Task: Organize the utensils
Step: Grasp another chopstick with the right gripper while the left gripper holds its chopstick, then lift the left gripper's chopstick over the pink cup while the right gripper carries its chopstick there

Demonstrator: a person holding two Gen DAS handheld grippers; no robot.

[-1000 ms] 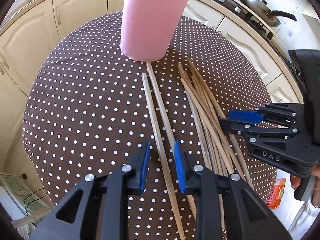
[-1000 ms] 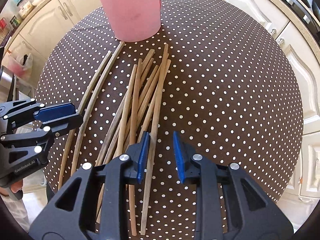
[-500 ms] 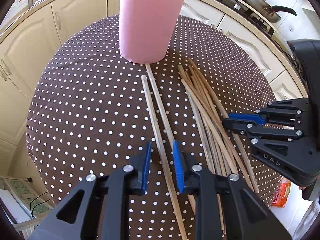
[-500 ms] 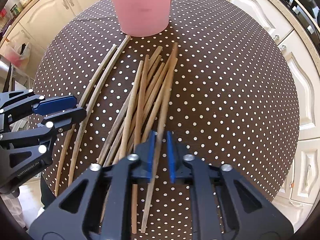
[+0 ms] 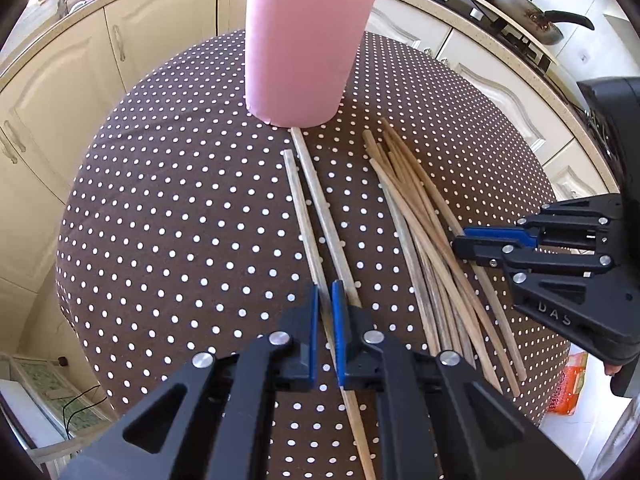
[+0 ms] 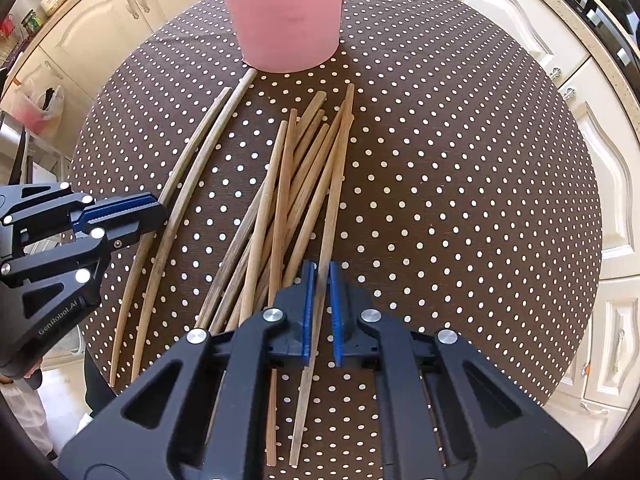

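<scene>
Room: kitchen, cream cabinets around the desk, which wears a brown dotted cloth.
Cup: pink cup upright at the desk's far edge, two sticks poking out of it.
Pair: two chopsticks lie side by side at mid-desk, one tip touching the cup's base.
Pile: a loose pile lies nearer the right edge.
Left tool: left tool clamped on one stick of the pair.
Right tool: right tool clamped on the pile's rightmost stick.
</scene>
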